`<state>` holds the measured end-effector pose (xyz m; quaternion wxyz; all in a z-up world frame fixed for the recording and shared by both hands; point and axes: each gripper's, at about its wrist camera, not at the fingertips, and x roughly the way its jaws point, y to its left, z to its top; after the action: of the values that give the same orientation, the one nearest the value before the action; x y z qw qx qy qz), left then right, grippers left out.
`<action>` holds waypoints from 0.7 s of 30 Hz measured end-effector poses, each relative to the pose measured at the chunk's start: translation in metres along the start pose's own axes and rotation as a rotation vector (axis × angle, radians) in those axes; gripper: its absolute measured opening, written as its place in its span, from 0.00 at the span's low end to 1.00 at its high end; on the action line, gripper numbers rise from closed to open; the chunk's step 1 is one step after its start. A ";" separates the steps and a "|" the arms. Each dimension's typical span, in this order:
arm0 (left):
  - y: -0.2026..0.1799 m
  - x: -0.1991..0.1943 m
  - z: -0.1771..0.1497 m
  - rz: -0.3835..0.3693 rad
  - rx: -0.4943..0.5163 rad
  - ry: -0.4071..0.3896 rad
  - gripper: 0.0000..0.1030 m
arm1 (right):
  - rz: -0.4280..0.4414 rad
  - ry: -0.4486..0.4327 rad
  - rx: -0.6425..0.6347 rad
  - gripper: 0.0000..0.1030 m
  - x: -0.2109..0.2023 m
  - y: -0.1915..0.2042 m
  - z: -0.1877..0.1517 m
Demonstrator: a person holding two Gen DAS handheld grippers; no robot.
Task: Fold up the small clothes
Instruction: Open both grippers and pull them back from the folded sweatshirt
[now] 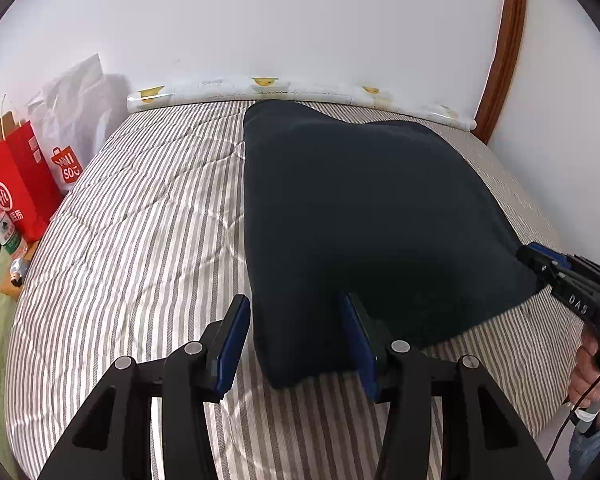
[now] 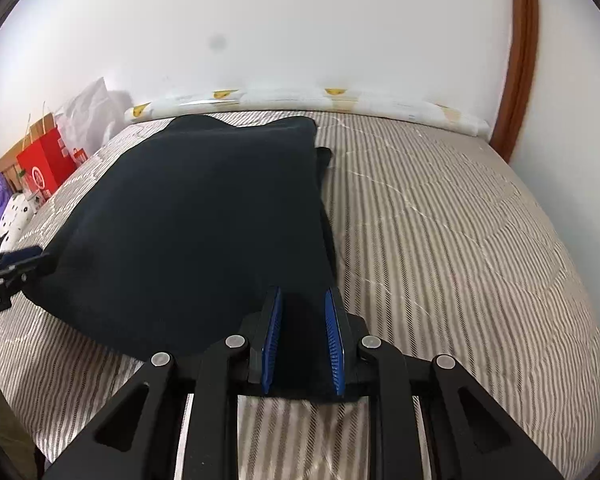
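Striped bedding (image 1: 140,240) fills the frame, a dark garment (image 1: 360,220) spread across its middle toward the far wall. Left gripper (image 1: 296,344) sits with jaws spread wide around the garment's near left corner. Right gripper (image 2: 303,340) has its jaws partly closed around the near right corner. Red shopping bags (image 1: 16,192) stand far left.

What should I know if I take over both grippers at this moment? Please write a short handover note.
Left gripper: open, jaws on either side of the near left corner of the dark garment, not clamped.
Right gripper: jaws partly closed around the near right corner; whether it is gripped is unclear.
The garment lies spread on the striped bed cover.
Done: both near corners reached.
Left: grip both corners and fold, probably toward the far edge.
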<state>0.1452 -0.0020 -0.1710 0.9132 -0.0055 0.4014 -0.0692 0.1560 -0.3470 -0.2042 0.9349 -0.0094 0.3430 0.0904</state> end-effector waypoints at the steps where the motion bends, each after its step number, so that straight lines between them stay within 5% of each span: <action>1: -0.001 -0.001 -0.002 0.000 0.000 0.004 0.45 | -0.006 -0.001 0.007 0.20 -0.004 -0.002 -0.002; 9: -0.007 -0.025 -0.001 -0.012 -0.039 0.007 0.45 | -0.037 0.055 0.075 0.27 -0.025 -0.011 -0.005; 12: -0.011 -0.047 0.002 -0.014 -0.045 -0.028 0.45 | -0.046 0.029 0.076 0.44 -0.046 -0.005 0.002; 14: -0.014 -0.064 0.002 0.001 -0.041 -0.060 0.58 | -0.046 0.004 0.079 0.64 -0.063 -0.001 0.007; 16: -0.016 -0.077 0.000 0.014 -0.039 -0.082 0.59 | -0.031 -0.014 0.079 0.67 -0.078 0.004 0.011; 17: -0.017 -0.085 -0.002 0.016 -0.041 -0.083 0.69 | -0.027 -0.019 0.081 0.67 -0.084 0.006 0.012; 21: -0.021 -0.114 -0.010 0.021 -0.057 -0.111 0.72 | -0.020 -0.028 0.093 0.67 -0.110 0.014 0.011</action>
<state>0.0595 -0.0077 -0.0932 0.9343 -0.0311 0.3519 -0.0480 0.0782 -0.3502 -0.1247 0.9398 0.0321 0.3338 0.0652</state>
